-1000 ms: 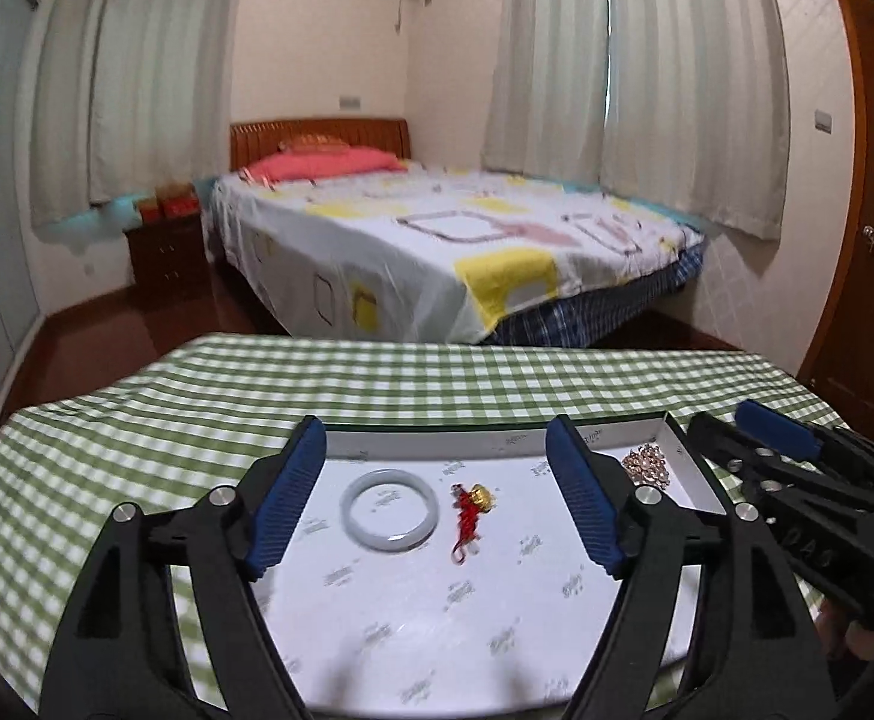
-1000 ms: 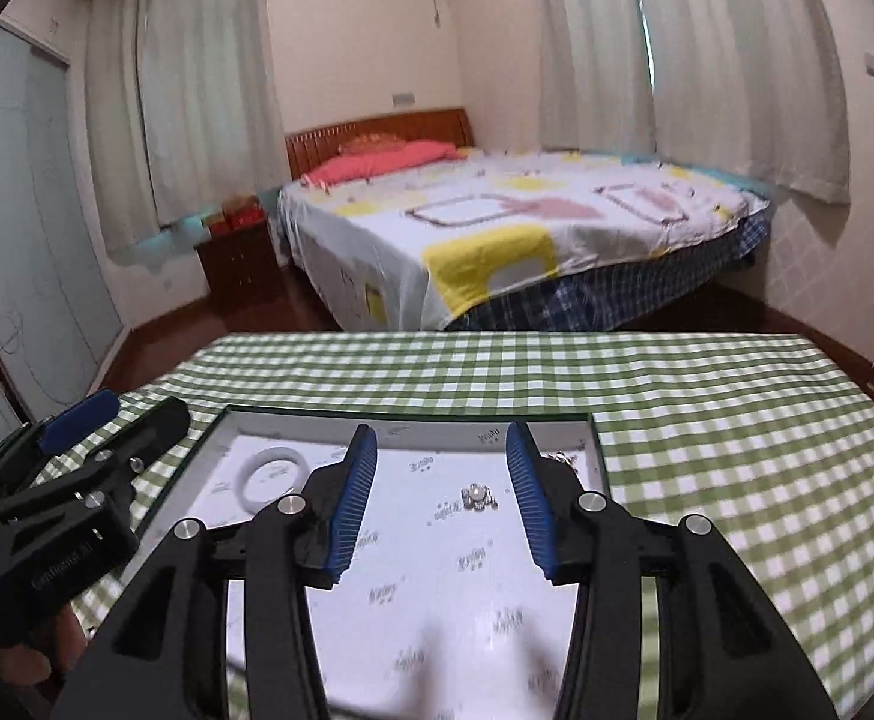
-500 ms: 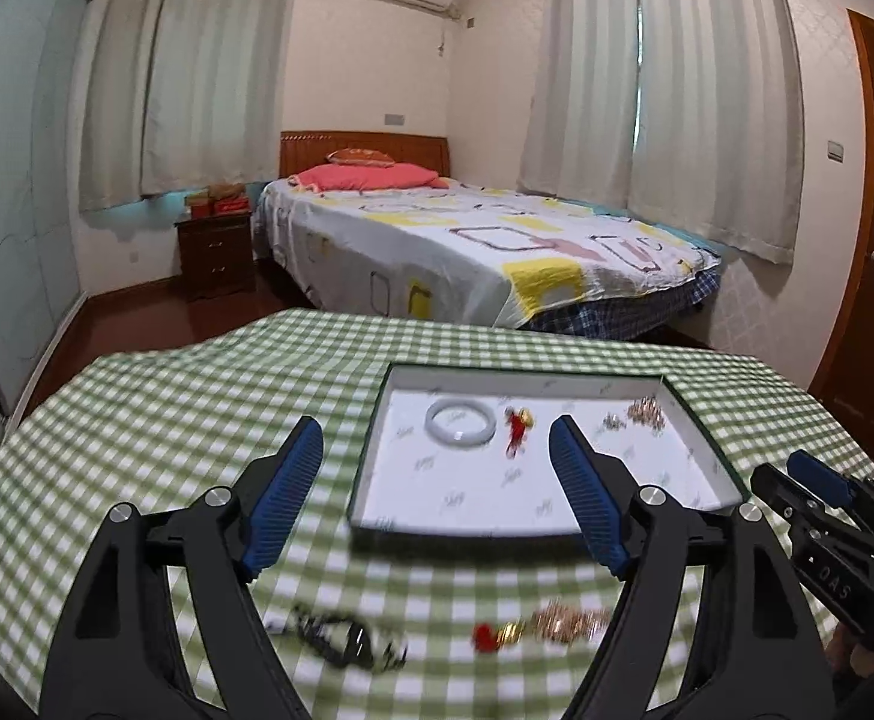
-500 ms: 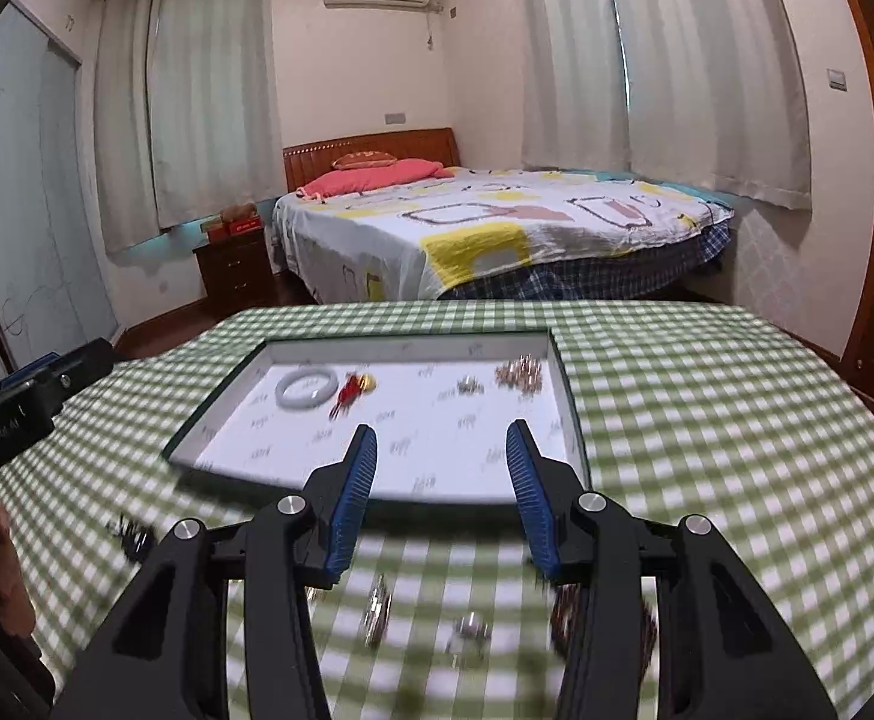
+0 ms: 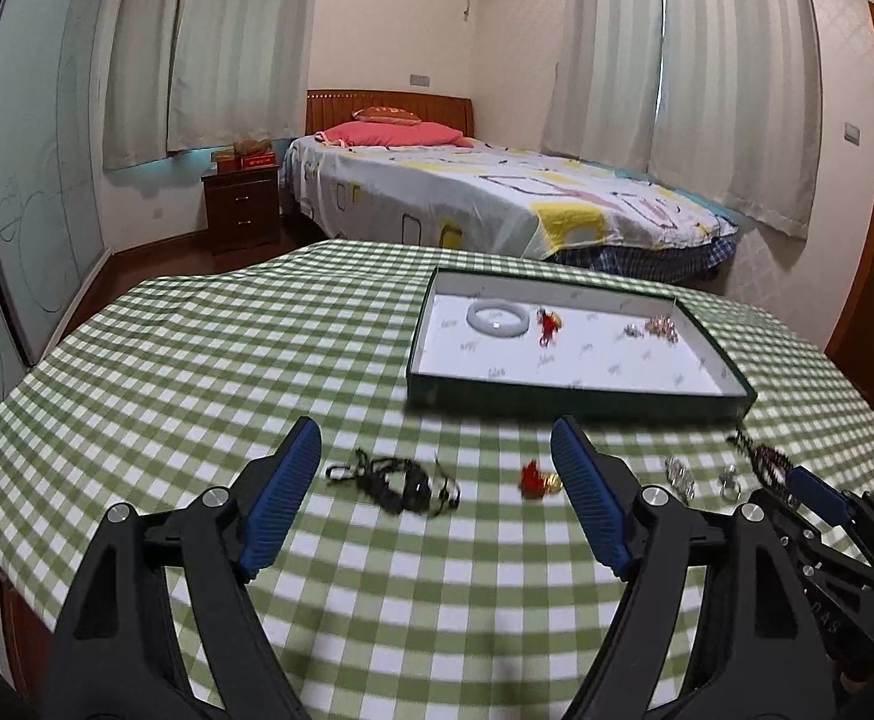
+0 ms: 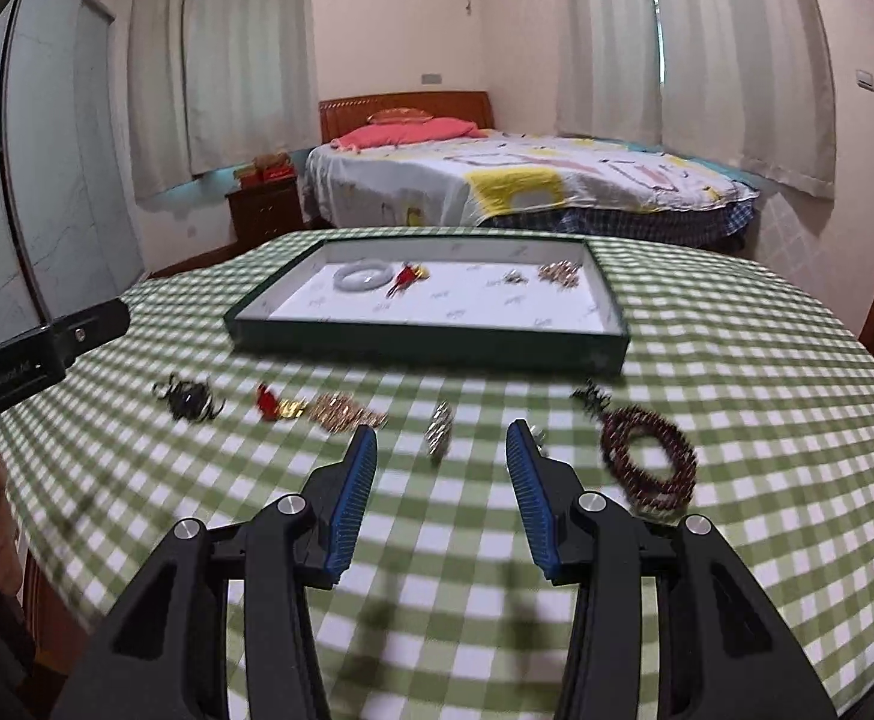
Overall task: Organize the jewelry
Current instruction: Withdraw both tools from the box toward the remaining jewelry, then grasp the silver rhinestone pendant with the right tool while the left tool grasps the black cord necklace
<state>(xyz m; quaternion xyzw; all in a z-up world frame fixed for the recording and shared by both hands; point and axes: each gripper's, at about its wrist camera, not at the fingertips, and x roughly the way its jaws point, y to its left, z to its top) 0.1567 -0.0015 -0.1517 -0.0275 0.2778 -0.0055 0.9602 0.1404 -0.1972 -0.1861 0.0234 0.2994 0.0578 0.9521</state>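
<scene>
**Both tongs spread and empty above loose jewelry; tray beyond.**

The left gripper (image 5: 437,495) hovers with jaws wide apart, holding nothing; the black cord piece (image 5: 398,483) lies on the cloth between its fingers, straight ahead, its long axis running across the gap, so a closing pinch would likely need a turn of the wrist or a bite at its bunched middle. The red-gold charm (image 5: 538,479) sits just inside the right finger. The right gripper (image 6: 442,468), likewise spread and empty, has the silver piece (image 6: 440,429) just ahead between its tips, long axis pointing roughly away from the camera; the bead bracelet (image 6: 647,459) lies outside to its right. The tray (image 6: 437,343), already holding a bangle (image 6: 362,276), stands farther ahead of both, nearer the right gripper.
</scene>
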